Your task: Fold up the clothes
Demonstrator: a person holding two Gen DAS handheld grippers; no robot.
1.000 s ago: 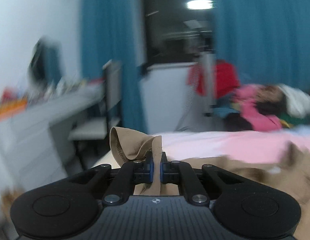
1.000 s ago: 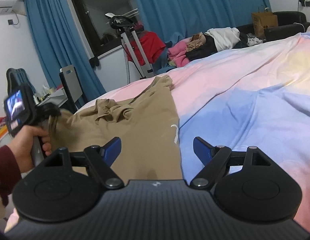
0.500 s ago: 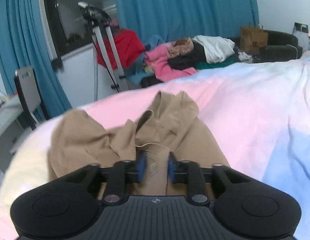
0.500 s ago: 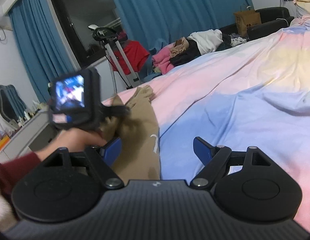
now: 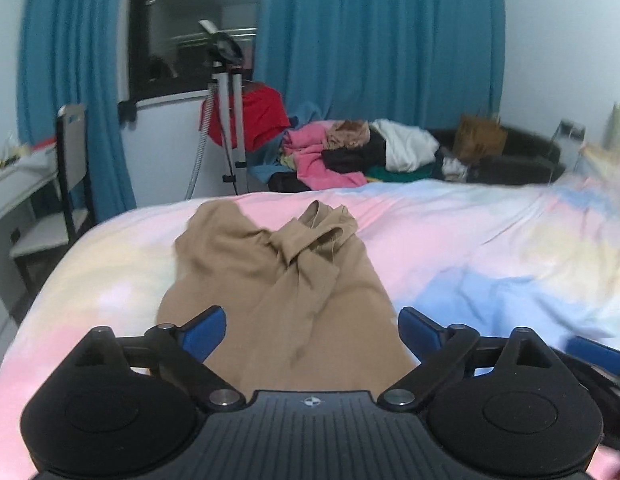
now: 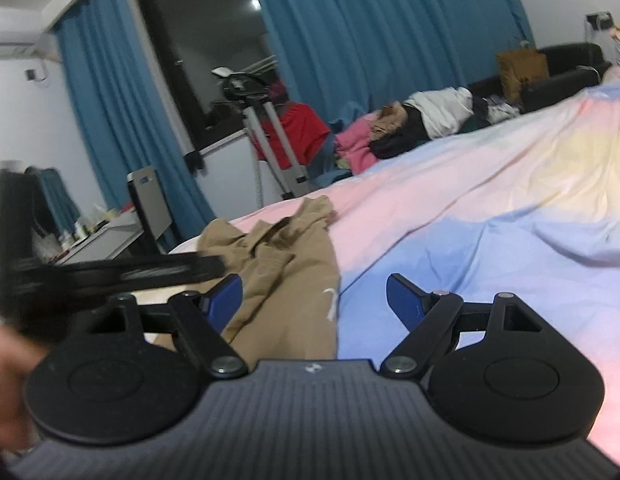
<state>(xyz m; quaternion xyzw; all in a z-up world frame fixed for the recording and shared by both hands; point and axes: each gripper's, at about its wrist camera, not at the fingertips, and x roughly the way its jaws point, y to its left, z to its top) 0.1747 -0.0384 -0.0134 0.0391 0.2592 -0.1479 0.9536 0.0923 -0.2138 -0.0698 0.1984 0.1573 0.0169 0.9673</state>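
We hold the left gripper (image 5: pixel 311 330) above the near end of the tan garment (image 5: pixel 286 280), and its jaws are opening — the blue pads stand wide apart, with the cloth lying on the bed below the gap and neither pad pressing on it. The garment stretches away from the jaws along the pastel bedspread (image 5: pixel 469 240), flat in its near part and bunched into folds at its far end, where a strip of cloth lies crossed over the rest. Our right gripper (image 6: pixel 313 300) also has its jaws well apart and grips nothing; the same tan garment (image 6: pixel 294 272) lies ahead of its left pad, and the garment's right edge, with a small white tag, runs through the gap between the pads, while blue and pink bedspread (image 6: pixel 469 240) fills the space ahead of the right pad. In the right wrist view the left gripper shows as a dark blurred bar (image 6: pixel 110 272) just left of the right gripper's left pad, with a blurred hand (image 6: pixel 10 392) at the frame's left edge. Far beyond both sets of jaws — past the end of the bed — sits a heap of clothes (image 5: pixel 357 152) before blue curtains (image 5: pixel 377 40).
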